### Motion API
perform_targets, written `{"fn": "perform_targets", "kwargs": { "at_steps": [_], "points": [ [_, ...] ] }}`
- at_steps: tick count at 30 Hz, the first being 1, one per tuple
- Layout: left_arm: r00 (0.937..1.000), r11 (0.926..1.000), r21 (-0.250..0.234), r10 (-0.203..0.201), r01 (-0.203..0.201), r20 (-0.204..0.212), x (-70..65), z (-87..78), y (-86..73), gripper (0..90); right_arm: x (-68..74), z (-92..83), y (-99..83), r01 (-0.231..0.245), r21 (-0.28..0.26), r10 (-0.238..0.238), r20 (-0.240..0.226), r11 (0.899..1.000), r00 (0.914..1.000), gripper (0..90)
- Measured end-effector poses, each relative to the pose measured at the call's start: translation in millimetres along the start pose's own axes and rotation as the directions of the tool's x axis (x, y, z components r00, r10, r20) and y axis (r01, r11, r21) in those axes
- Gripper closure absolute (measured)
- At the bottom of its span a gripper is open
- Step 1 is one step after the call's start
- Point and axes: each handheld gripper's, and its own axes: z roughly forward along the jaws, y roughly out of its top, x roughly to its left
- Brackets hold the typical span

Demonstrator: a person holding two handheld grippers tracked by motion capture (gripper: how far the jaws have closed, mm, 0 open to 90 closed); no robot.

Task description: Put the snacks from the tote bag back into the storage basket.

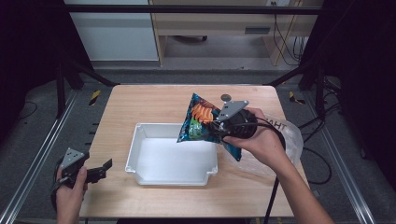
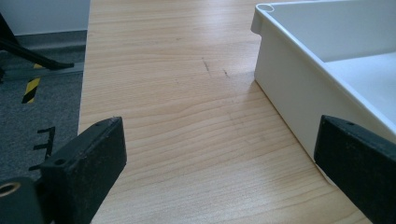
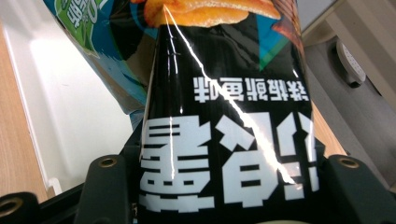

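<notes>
Right gripper [image 1: 218, 125] is clamped on my chip bag [image 1: 201, 119], above the tray's [image 1: 140, 133] right rim. Light, crinkly, slippery: edge grip's safest. Left gripper [image 1: 103, 169] gapes wide, holding nothing.

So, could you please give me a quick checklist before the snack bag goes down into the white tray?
1. Right gripper shut on the snack bag: ok.
2. Bag hangs over the white tray: ok, over its right part.
3. Tray floor free of other things: ok.
4. Left gripper apart from the tray, fingers open: ok.
5. Clear plastic bag kept away from the tray: ok, it lies to the right.
6. Bag sealed and undamaged: cannot tell.
</notes>
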Motion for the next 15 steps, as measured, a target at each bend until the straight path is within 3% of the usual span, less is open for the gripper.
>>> {"fn": "perform_targets", "kwargs": {
  "at_steps": [6, 15],
  "points": [
    [0.9998, 0.9998, 0.008, 0.017, -0.017, -0.010, -2.2, -0.2, -0.6, 2.1, 6.6, 7.6, 9.3, 0.029, -0.009, -0.030, -0.019, 1.000, 0.9994, 41.7],
    [0.9997, 1.0000, -0.001, 0.005, -0.005, -0.022, -0.3, -1.7, -1.0, 2.3, 10.6, 13.1, 16.3, 0.046, -0.017, -0.047, -0.034, 0.999, 0.9983, 41.8]
  ]
}}
